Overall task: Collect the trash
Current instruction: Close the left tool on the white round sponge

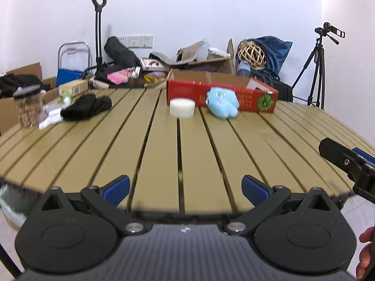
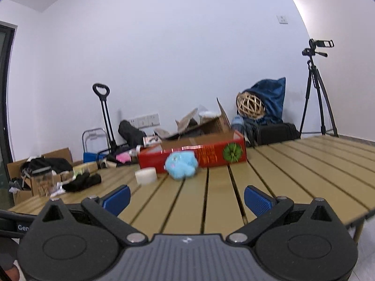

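Slatted table (image 1: 164, 145) near edge bare, both grippers (jaws apart) over it

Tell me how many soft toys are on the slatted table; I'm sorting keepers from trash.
1: a blue plush toy lying against the red box, right of the white roll. The box's inside is hidden.

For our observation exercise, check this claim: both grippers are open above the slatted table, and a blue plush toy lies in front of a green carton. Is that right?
Not quite. The carton is red, with only a green round emblem near one end; the left wrist view shows this plainly. The rest holds: the left gripper and right gripper are both open above the slatted table, and the blue plush toy lies in front of the carton.
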A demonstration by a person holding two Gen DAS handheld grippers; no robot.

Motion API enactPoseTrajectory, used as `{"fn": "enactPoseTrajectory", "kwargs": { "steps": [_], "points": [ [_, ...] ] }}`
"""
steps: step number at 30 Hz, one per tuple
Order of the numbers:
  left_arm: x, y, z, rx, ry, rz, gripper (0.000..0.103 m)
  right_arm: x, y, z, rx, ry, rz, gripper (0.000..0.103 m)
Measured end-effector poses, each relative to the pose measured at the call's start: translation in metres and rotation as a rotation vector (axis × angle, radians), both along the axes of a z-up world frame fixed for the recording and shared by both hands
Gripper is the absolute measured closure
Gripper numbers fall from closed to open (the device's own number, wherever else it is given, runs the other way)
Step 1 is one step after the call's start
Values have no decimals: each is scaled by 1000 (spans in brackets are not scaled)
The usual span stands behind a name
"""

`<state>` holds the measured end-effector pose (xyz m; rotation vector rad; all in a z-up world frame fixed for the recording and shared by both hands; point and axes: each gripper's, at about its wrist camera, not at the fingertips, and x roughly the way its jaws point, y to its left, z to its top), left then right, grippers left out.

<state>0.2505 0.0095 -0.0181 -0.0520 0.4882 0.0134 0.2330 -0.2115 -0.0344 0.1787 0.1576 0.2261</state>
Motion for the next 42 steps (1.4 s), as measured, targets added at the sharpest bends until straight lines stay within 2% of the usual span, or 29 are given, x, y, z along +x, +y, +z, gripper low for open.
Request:
{"fn": "enactPoseTrajectory", "kwargs": {
  "steps": [8,19,23,28,35,42],
  "points": [
    [63,6,21,21,0,1,0,47,4,26,-29,-10,-17,0],
    [171,14,30,3,66,30,0,129,5,53,-80,93,-63,0],
    [206,13,27,-5,116,-4,0,162,9,61,-96,137,-51,0],
    [241,11,20,35,155,17,0,202,16,70,-127,194,-31,0],
    [279,15,-3,21,223,42,0,252,22,68,-120,290,-19,0],
    [298,12,-12,22,213,52,0,279,21,59,-72,351,-22,0]
  ]
}}
